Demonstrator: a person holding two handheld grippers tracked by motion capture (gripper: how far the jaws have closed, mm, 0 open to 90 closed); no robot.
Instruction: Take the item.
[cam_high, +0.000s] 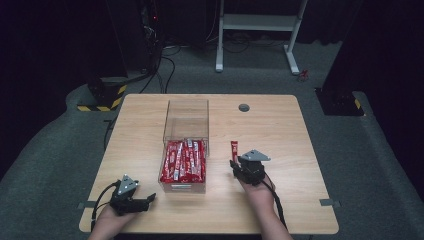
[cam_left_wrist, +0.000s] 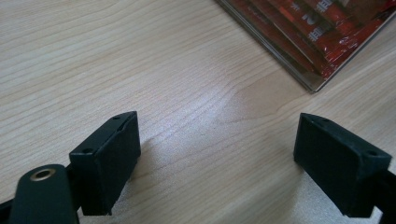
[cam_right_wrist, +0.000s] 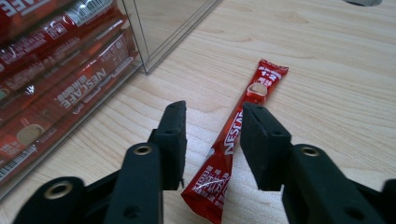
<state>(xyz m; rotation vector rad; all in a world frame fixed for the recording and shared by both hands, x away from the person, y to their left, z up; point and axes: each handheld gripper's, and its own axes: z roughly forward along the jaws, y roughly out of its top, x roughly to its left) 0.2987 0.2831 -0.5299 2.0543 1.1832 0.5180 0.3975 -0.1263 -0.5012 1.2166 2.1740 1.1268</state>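
High view: the right hand-held gripper (cam_high: 239, 167) sits right of centre over a red sachet (cam_high: 234, 148) lying on the tabletop (cam_high: 280, 130), beside the clear box (cam_high: 186, 150). The left hand-held gripper (cam_high: 145, 200) rests lower left.

Left gripper view: its jaws stand wide apart over bare wood.

Right gripper view: the jaws stand parted astride the sachet (cam_right_wrist: 236, 140), not pressing it.

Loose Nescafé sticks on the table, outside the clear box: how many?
1. A Nescafé stick lies flat on the table, right of the clear box, between the right gripper's open jaws.

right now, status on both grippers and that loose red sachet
Left gripper open, over bare table. Right gripper open, jaws straddling the sachet, no grip. Clear box beside, not blocking.
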